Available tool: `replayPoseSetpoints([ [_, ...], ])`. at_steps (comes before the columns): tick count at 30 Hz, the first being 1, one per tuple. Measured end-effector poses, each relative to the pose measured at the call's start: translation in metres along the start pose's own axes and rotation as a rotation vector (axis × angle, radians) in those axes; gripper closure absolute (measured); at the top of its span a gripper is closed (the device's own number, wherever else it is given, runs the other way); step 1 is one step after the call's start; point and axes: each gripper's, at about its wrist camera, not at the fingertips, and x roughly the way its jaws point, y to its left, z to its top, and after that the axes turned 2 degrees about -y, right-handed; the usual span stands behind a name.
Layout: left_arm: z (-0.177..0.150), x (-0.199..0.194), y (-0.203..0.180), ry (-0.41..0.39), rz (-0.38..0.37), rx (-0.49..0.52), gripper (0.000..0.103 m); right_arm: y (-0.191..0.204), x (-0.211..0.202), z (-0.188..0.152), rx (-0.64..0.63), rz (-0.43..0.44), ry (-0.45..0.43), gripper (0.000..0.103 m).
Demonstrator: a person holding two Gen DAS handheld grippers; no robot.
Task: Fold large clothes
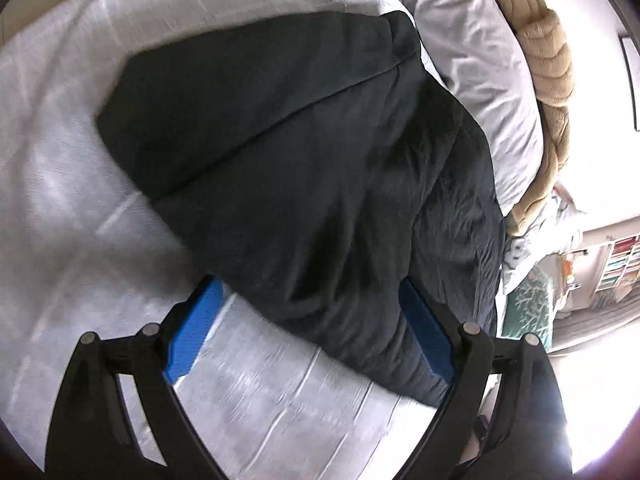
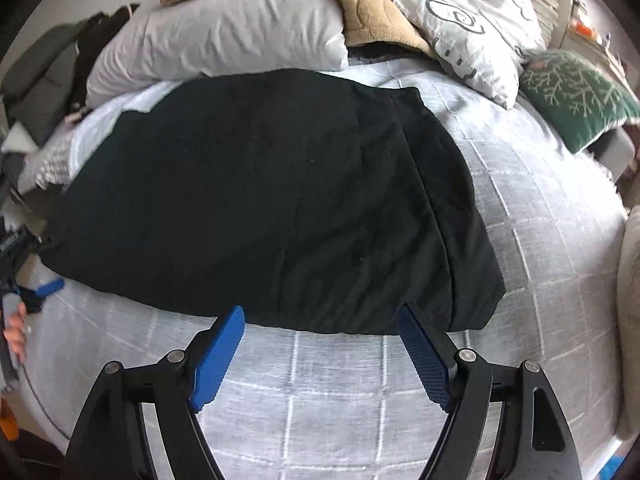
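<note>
Black garment [image 2: 256, 200] lay spread flat on bed w/ grey checked bedspread [image 2: 532, 264], one side folded over so a long fold edge ran diagonally across it. Near hem reached almost to bed's front edge.

Left gripper [image 1: 308, 320] held jaws wide, nothing gripped; blue pads [image 1: 196, 328] hovered over garment's near corner, one pad over bedspread, other over dark cloth. Whether pads touched fabric: couldn't tell. View a bit blurred. Also showed at far left of right wrist view [image 2: 40, 288], w/ fingers of person's hand [image 2: 16, 332] just below.

Right gripper [image 2: 320, 320] stood wide too, nothing between jaws; tips sat just short of garment's near hem, over bare bedspread.

Behind garment: grey pillow [image 2: 224, 36] at head of bed, tan fleece blanket [image 2: 372, 4] heaped on top, patterned white cushion [image 2: 480, 28] & green cushion w/ branch print [image 2: 576, 96] toward right. Pile of dark clothes [image 2: 52, 76] off far-left side of bed.
</note>
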Motion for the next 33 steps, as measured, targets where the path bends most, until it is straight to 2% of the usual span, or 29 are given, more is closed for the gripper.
replayPoseSetpoints([
  [7, 0.006, 0.019, -0.011, -0.086, 0.000, 0.060, 0.013, -0.005, 0.012, 0.004, 0.043, 0.014, 0.023, 0.022],
  [10, 0.012, 0.022, -0.011, -0.124, -0.020, 0.047, 0.013, -0.005, 0.015, 0.006, 0.061, 0.023, 0.028, 0.022],
  [16, 0.022, 0.024, 0.002, -0.190, -0.108, -0.028, 0.016, -0.007, 0.020, 0.009, 0.097, 0.032, 0.029, 0.022],
  [19, 0.025, 0.023, 0.010, -0.230, -0.153, -0.105, 0.027, -0.007, 0.023, 0.009, 0.111, 0.046, 0.040, 0.022],
  [21, 0.028, 0.025, 0.019, -0.237, -0.181, -0.176, 0.046, -0.005, 0.025, 0.010, 0.120, 0.045, 0.052, 0.022],
  [24, 0.031, 0.027, 0.031, -0.223, -0.241, -0.248, 0.058, -0.002, 0.027, 0.010, 0.114, 0.047, 0.055, 0.022],
  [29, 0.029, 0.017, 0.020, -0.251, -0.275, -0.246, 0.076, 0.004, 0.025, 0.012, 0.103, 0.051, 0.031, 0.022],
  [33, 0.028, -0.005, 0.003, -0.294, -0.294, -0.202, 0.081, 0.010, 0.020, 0.016, 0.091, 0.059, -0.008, 0.022],
])
